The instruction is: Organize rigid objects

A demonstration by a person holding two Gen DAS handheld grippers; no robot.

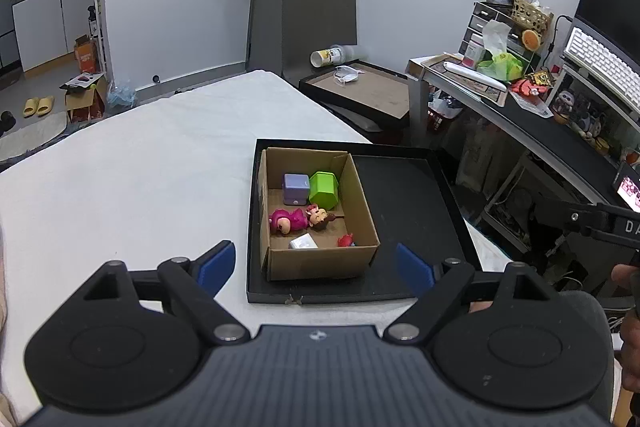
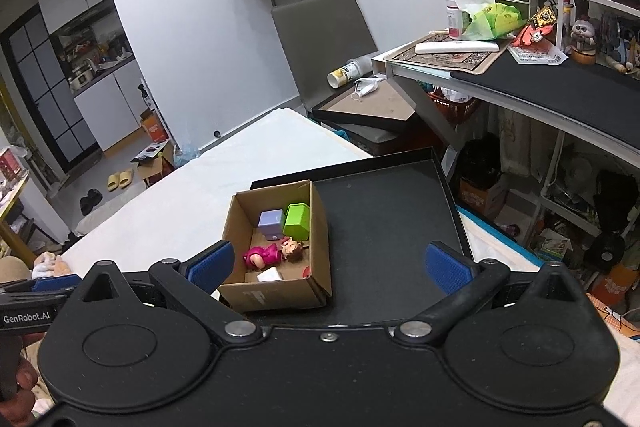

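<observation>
An open cardboard box (image 1: 320, 261) (image 2: 276, 293) stands in the left part of a shallow black tray (image 1: 404, 203) (image 2: 384, 223) on a white surface. Inside lie a purple cube (image 1: 296, 188) (image 2: 271, 223), a green block (image 1: 324, 189) (image 2: 297, 221), a pink figure (image 1: 286, 221) (image 2: 262, 255), a brown-haired doll head (image 1: 320, 218) (image 2: 292, 249), a white piece (image 1: 303, 242) (image 2: 269, 275) and a small red toy (image 1: 346, 239). My left gripper (image 1: 316, 265) hangs open in front of the box, nothing between its blue pads. My right gripper (image 2: 330, 265) is open too, and holds nothing.
The white surface (image 1: 140, 155) stretches left of the tray. A second black tray (image 1: 360, 91) with a mask and a cup lies beyond. A cluttered desk (image 1: 560, 131) with a keyboard stands at the right. Each gripper shows at the edge of the other's view.
</observation>
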